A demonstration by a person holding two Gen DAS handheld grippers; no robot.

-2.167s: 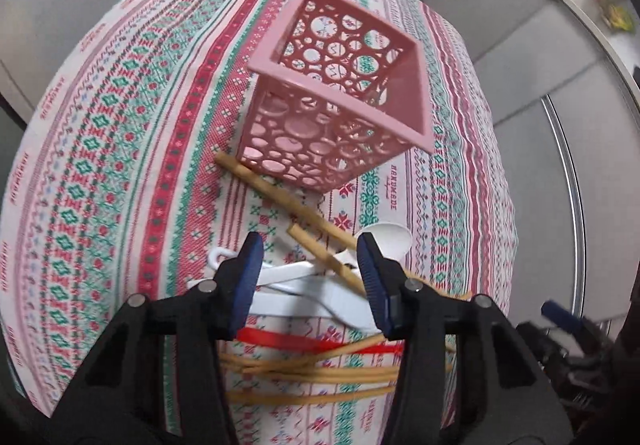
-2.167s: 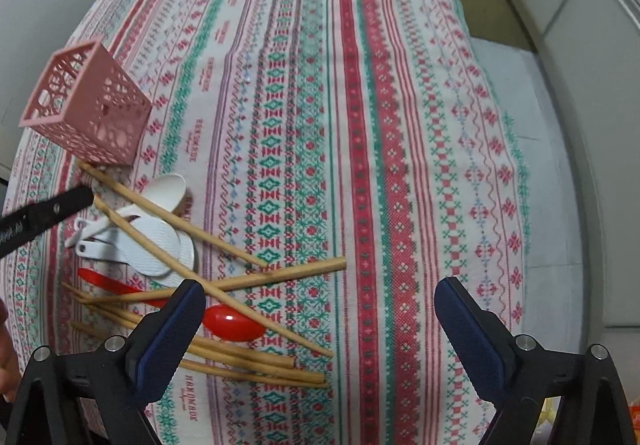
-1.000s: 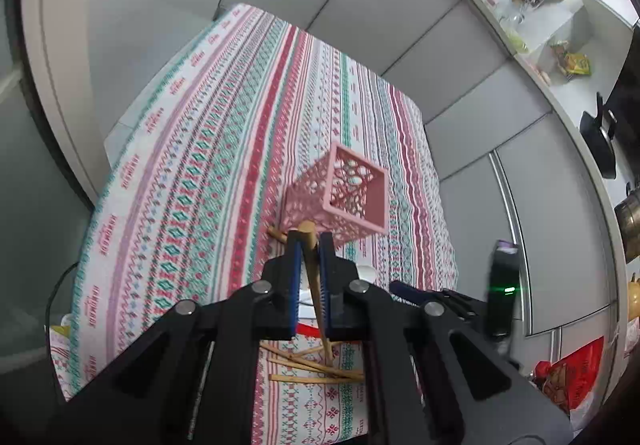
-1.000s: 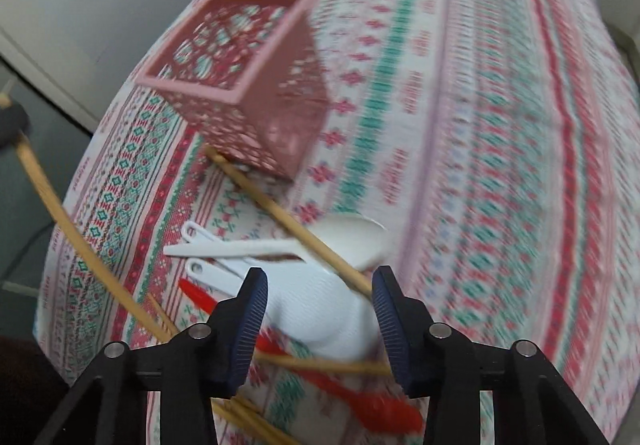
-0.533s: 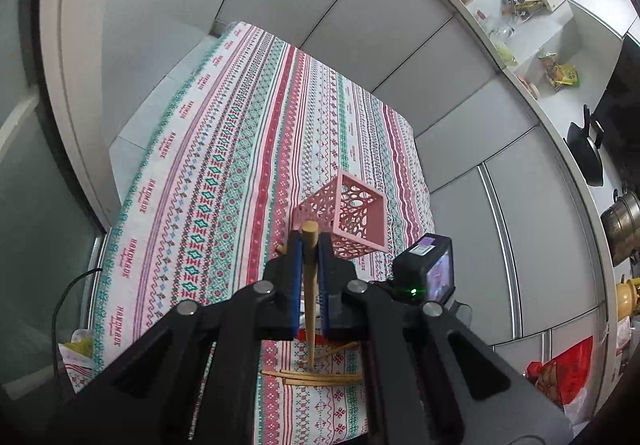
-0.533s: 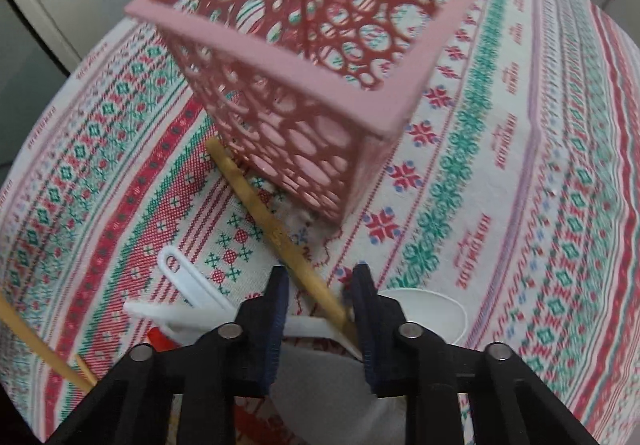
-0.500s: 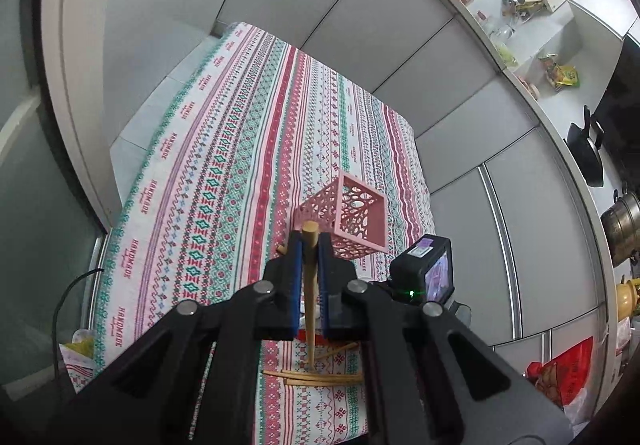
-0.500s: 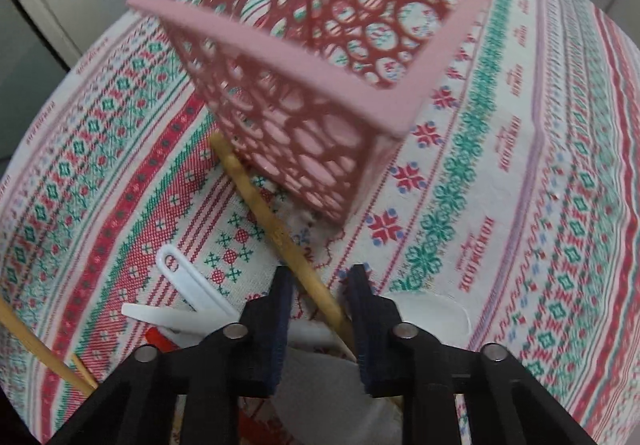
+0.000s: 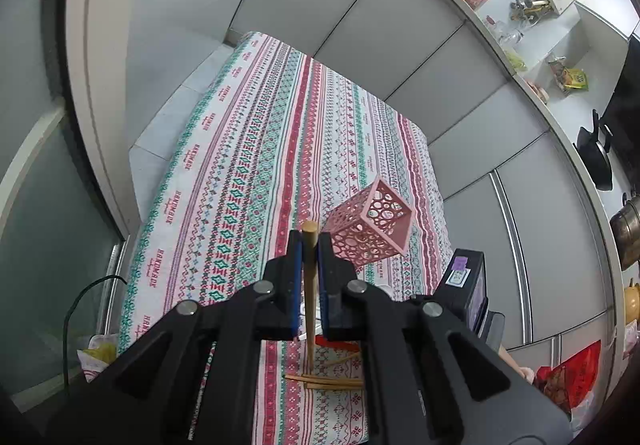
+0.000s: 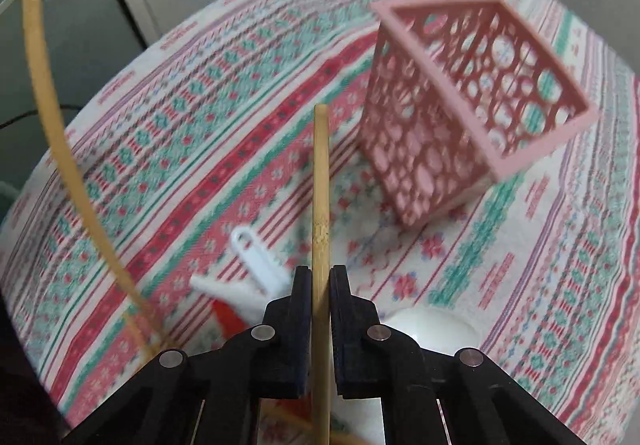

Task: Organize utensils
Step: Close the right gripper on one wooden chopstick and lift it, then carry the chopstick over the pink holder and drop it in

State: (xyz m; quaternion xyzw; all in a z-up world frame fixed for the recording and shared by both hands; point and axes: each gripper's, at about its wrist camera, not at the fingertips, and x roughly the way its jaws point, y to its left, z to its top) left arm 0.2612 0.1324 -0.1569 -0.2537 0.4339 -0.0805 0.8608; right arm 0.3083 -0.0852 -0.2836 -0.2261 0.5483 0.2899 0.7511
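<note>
My left gripper (image 9: 308,245) is shut on a wooden chopstick (image 9: 309,285) and holds it high above the table, its far end hanging down towards the pile. My right gripper (image 10: 320,273) is shut on another wooden chopstick (image 10: 321,185), lifted and pointing forward beside the pink perforated holder (image 10: 460,101). The holder (image 9: 370,227) stands upright on the patterned cloth. The left gripper's chopstick (image 10: 48,117) curves down the left of the right wrist view. White plastic spoons (image 10: 256,265) and a red spoon (image 10: 226,315) lie below my right gripper.
More chopsticks (image 9: 328,381) lie on the striped tablecloth (image 9: 248,149) near its front edge. The right gripper's camera body (image 9: 464,281) shows at the right. Grey cabinet panels (image 9: 360,25) back the table. A red bag (image 9: 568,377) sits lower right.
My right gripper has closed on a chopstick and lifted it off the cloth, swinging left of the holder. My left gripper has kept its chopstick and risen slightly.
</note>
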